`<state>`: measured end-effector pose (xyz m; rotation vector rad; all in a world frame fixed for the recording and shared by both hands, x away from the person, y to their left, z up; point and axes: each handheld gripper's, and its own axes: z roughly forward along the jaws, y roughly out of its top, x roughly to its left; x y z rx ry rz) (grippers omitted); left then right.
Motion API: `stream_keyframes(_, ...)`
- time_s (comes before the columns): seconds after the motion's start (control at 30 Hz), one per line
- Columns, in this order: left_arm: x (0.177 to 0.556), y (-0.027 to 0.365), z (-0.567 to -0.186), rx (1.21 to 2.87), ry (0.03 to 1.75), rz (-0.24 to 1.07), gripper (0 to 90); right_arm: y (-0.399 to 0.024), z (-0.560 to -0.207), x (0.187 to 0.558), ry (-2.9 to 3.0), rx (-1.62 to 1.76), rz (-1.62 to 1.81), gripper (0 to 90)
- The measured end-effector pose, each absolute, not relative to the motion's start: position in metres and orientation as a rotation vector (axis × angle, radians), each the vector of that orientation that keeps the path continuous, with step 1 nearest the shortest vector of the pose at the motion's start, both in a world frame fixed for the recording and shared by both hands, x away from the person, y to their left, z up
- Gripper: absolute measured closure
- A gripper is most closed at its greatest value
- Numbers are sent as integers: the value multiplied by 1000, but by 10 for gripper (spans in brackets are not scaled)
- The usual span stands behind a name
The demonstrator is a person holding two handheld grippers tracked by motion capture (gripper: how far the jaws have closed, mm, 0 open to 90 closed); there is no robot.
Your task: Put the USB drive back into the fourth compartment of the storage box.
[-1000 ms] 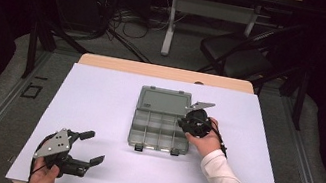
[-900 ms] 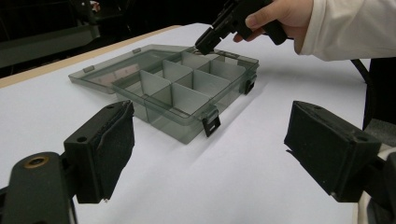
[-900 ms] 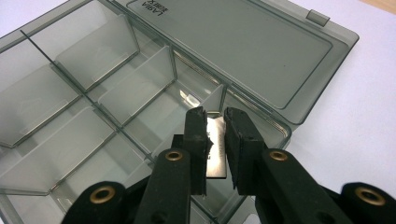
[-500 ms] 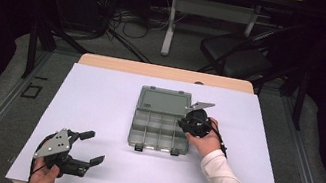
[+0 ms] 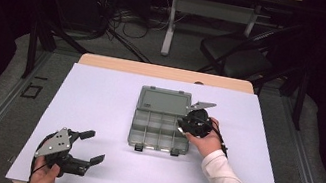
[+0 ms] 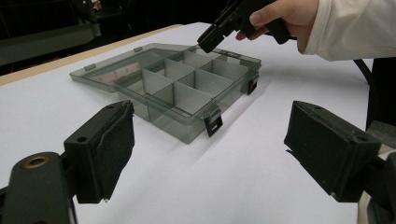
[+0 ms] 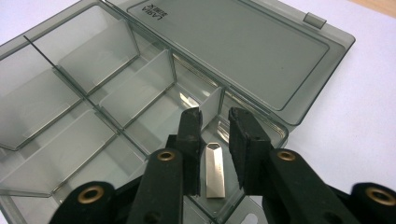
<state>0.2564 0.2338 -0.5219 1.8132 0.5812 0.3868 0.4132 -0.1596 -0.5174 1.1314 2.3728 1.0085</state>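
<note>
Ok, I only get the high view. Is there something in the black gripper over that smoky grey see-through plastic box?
Observer: Yes. The right gripper view shows a small flat silver metal stick between the jaws of the right gripper, inside a compartment by the side wall of the box.
Operator: Is it squeezing it?
Observer: Not now. The jaws have just been opening, and a gap shows beside the stick.
Operator: Is there other stuff in the box?
Observer: The compartments I can see up close look empty.
</note>
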Motion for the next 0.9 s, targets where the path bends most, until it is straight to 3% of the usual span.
stream_keyframes(0.43, 261, 233, -524, 1813, 591, 376, 158, -157, -506, 402, 2355, 1096, 1086, 491)
stream_keyframes(0.9, 264, 234, -526, 1807, 618, 367, 158, -151, -491, 383, 2310, 1059, 1135, 410)
